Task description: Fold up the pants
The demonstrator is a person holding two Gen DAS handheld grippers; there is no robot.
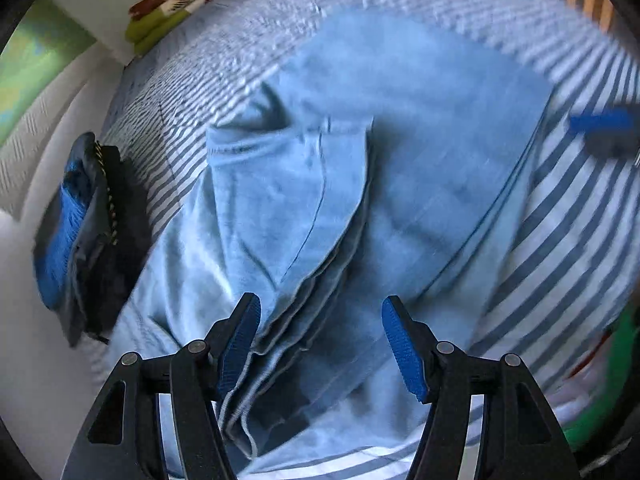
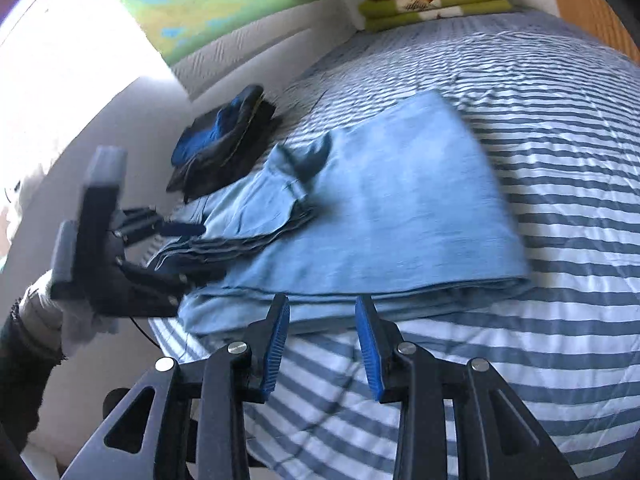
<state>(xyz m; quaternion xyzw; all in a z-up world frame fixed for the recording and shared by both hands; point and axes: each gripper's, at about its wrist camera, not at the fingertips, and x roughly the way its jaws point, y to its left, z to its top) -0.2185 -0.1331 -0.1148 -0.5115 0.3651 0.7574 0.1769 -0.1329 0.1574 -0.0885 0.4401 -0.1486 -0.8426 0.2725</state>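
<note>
Light blue pants (image 1: 400,184) lie folded on the striped bed cover (image 1: 568,240), with the layered edges toward the left wrist camera. My left gripper (image 1: 322,312) hovers open right over those stacked edges, and its pads press on nothing. In the right wrist view the pants (image 2: 380,208) form a flat folded slab. My right gripper (image 2: 323,308) stands open just short of the near folded edge, with nothing between its fingers. The left gripper (image 2: 196,252), held by a gloved hand (image 2: 48,312), reaches over the pants' left end. The right gripper (image 1: 604,128) is a blur at the far right.
A dark folded pile with a blue piece (image 2: 224,144) sits on the bed by the wall, beside the pants' left end. Folded green and red blankets (image 2: 436,0) lie at the far end. White wall (image 2: 120,128) runs along the bed's left side.
</note>
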